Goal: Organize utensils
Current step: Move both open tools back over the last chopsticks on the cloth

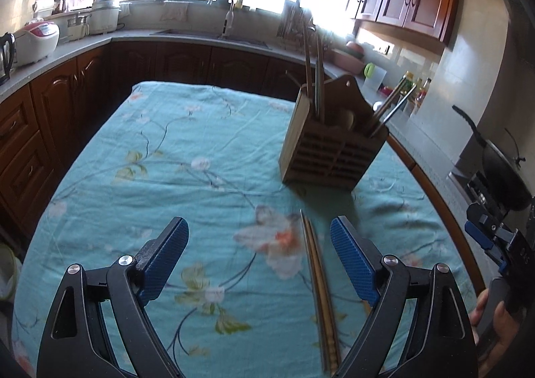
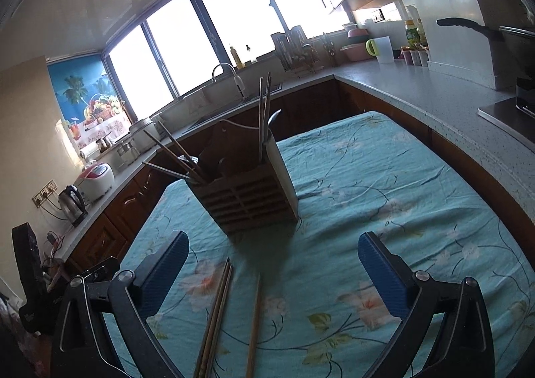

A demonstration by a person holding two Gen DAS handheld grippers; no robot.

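Both claws wide and empty: left gripper over a pair of chopsticks lying on the floral tablecloth, nearer its right pad; right gripper over that pair plus a single chopstick between its pads. Wooden utensil holder just ahead of both, already holding chopsticks. Best to centre over the sticks, close across both together, lift level, then tip ends down into a compartment.

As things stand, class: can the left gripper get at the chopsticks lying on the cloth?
Probably yes. The left gripper is open, the chopsticks lie between its fingers on the cloth, and nothing blocks them.
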